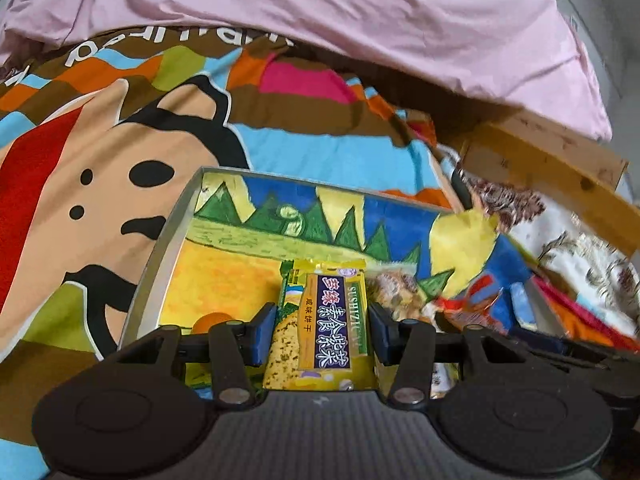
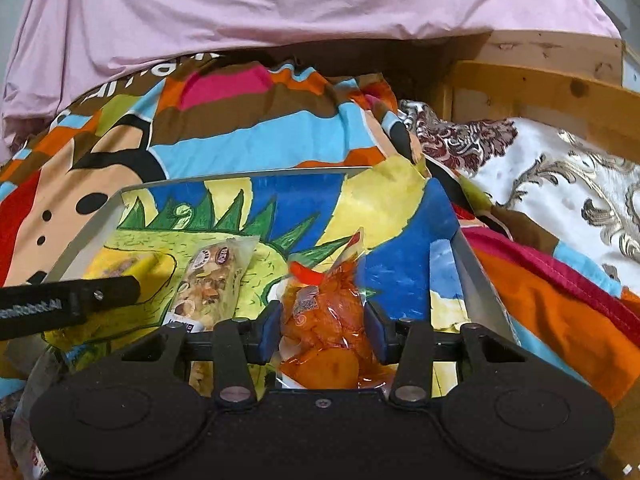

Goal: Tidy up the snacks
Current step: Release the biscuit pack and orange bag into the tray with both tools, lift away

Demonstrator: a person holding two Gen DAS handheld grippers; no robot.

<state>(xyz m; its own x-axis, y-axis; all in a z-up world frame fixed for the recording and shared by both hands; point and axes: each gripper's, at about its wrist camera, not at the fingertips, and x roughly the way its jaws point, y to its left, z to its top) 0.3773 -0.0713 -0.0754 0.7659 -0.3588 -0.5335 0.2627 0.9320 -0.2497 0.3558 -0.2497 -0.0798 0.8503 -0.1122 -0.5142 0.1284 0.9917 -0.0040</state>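
Note:
A grey tray [image 1: 168, 232] lined with a bright painted sheet lies on the bed. My left gripper [image 1: 322, 330] is shut on a yellow cracker packet [image 1: 332, 316] with a purple label, held low over the tray's near end. My right gripper [image 2: 324, 330] is shut on a clear orange snack packet [image 2: 328, 304] over the same tray [image 2: 476, 276]. A nut bar packet [image 2: 212, 280] lies flat in the tray between the two grippers and shows blurred in the left wrist view [image 1: 394, 292]. One black finger [image 2: 116, 288] of the left gripper reaches in from the left.
The tray rests on a cartoon-print blanket [image 1: 100, 160]. A pink duvet [image 1: 320, 8] is heaped behind it. A wooden bed frame [image 2: 540, 88] and white floral fabric [image 2: 560, 184] lie to the right.

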